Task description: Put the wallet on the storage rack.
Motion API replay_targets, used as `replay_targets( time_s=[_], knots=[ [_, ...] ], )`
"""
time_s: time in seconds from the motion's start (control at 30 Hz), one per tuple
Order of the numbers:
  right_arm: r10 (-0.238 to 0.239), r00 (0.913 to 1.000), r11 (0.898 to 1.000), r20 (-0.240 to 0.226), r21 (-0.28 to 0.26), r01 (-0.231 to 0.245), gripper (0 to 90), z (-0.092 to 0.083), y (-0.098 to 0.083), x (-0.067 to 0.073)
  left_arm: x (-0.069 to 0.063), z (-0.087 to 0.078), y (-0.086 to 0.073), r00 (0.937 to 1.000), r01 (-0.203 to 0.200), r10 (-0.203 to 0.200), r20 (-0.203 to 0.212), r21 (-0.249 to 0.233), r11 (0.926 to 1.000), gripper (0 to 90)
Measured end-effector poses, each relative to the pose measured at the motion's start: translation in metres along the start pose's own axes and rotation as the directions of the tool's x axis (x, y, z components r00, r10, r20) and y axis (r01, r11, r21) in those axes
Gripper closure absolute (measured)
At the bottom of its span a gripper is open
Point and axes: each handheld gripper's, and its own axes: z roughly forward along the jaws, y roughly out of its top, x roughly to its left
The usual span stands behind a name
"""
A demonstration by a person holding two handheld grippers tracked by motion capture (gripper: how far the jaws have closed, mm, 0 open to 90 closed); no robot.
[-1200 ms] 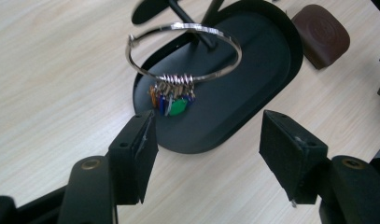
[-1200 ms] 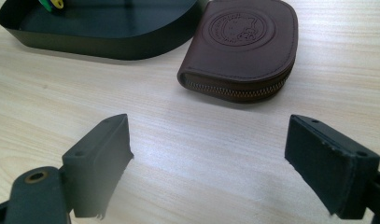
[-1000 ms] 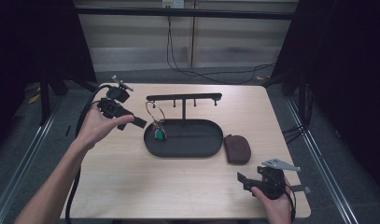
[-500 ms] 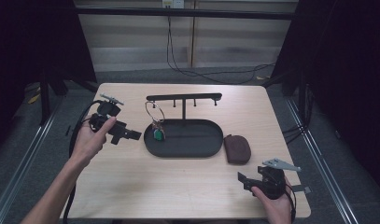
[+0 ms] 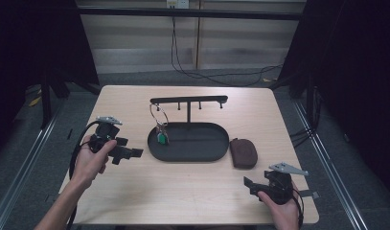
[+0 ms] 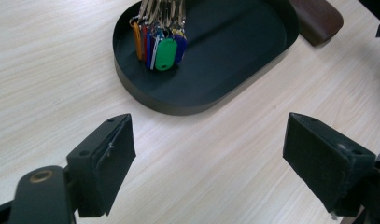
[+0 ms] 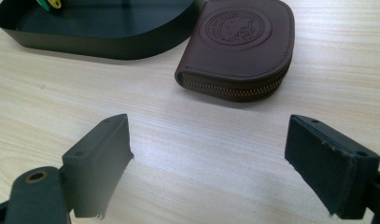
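Keys [image 5: 161, 135] in tray [image 5: 202, 153], pouch [image 5: 243, 152] right

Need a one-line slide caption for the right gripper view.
Open right gripper hovers over the wooden table, facing a zipped brown pouch beside the black tray.

A pale wooden counter [image 5: 192, 191] stands on a grey floor [image 5: 221, 79], with metal rails [image 5: 20, 167] running along both sides. Behind it a light panelled wall [image 5: 135, 43] is lit, a black cable [image 5: 183, 57] hangs down it, and dark curtains [image 5: 34, 38] close off the sides.
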Motion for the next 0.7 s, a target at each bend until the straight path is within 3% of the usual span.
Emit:
replay_targets(
  time_s=[0.23,0.4,0.57,0.7],
  knots=[
    [0.004,1.0,1.0,0.0,0.001,-0.004,14.3,0.0,0.0,0.0,0.002,0.004,-0.028,0.9999,0.01,-0.01,0.007,0.007,0.9999,16.7],
    [0.001,1.0,1.0,0.004,0.0,-0.001,14.3,0.0,0.0,0.0,0.003,0.006,-0.045,0.9989,0.044,-0.043,0.02,-0.003,0.999,16.7],
    [0.004,1.0,1.0,0.002,0.002,-0.004,14.3,0.0,0.0,-0.001,-0.002,0.006,-0.058,0.9982,0.039,-0.039,0.045,-0.009,0.9992,16.7],
    [0.008,1.0,1.0,0.002,-0.002,-0.008,14.3,-0.001,0.0,-0.001,-0.007,0.005,-0.077,0.9984,0.04,-0.039,0.041,-0.024,0.9989,16.8]
  ],
)
